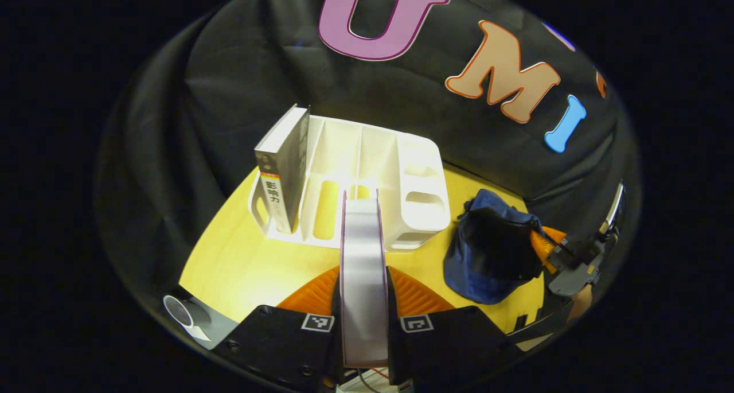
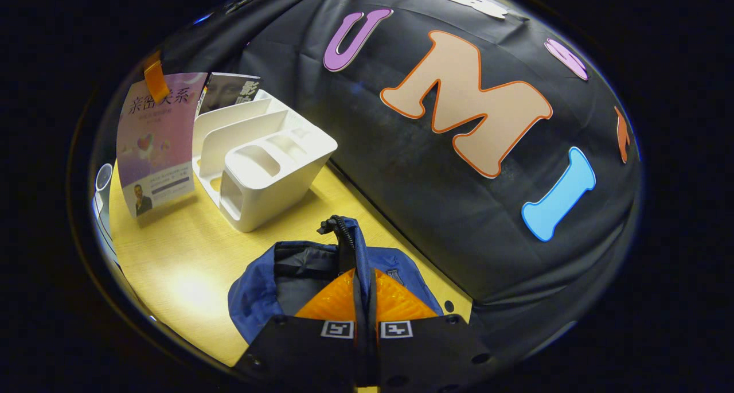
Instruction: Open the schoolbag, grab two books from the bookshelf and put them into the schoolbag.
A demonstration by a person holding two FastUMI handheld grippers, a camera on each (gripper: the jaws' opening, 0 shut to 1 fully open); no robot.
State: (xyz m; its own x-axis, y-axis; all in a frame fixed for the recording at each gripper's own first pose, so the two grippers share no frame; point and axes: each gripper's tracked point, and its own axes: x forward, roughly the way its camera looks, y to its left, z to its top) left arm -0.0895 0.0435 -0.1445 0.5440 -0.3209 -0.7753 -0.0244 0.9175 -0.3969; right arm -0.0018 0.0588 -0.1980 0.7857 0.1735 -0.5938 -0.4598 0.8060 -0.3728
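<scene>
- The left gripper (image 1: 363, 301) is clamped on a book (image 1: 362, 278) held edge-on at lower centre of the left gripper view
- The right gripper (image 2: 364, 301) pinches the rim of the schoolbag (image 2: 298, 290), holding the mouth open at lower centre of the right gripper view
- A second book (image 1: 284, 169) stands in the bookshelf (image 1: 373, 175), upper left
- Carry the held book over the mouth, tip it spine-down and release only once inside; keep the rim taut
</scene>
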